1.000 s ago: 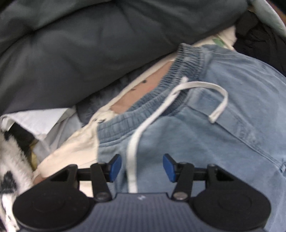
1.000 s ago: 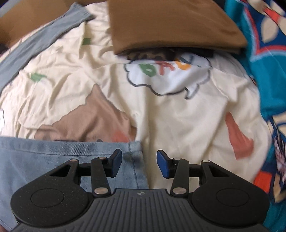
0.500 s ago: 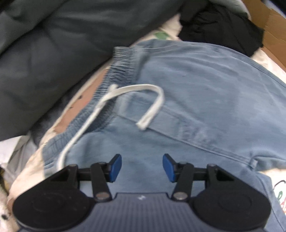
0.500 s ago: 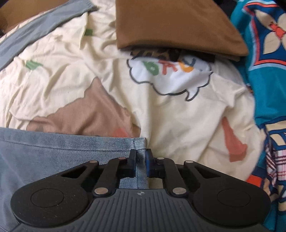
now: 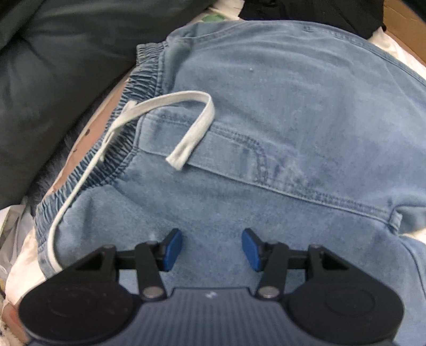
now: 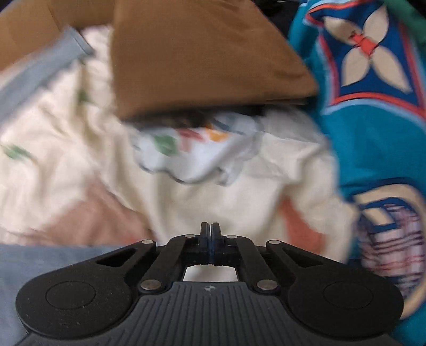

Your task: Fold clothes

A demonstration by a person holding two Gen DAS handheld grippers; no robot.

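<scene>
Light blue denim shorts [image 5: 279, 111] with an elastic waistband [image 5: 138, 87] and a white drawstring [image 5: 191, 133] fill the left wrist view. My left gripper [image 5: 211, 248] hangs open just over the denim below the pocket seam, with nothing between its pads. In the blurred right wrist view my right gripper [image 6: 211, 233] is shut, pads together, and no cloth shows between them. The shorts' hem [image 6: 53, 258] lies at lower left and runs behind the left finger linkage. The cream printed sheet [image 6: 213, 202] lies right in front of the tips.
A dark grey quilt [image 5: 66, 66] rises left of the waistband. Black clothing [image 5: 319, 13] and a cardboard edge [image 5: 407, 29] lie beyond the shorts. A folded brown garment [image 6: 202, 53] sits ahead of the right gripper, a teal patterned blanket [image 6: 372, 133] to its right.
The right gripper's jaws went from apart to fully shut at the hem corner, then the view shifted and blurred. The left gripper slid from the waistband onto the shorts' front, closer to the cloth.
</scene>
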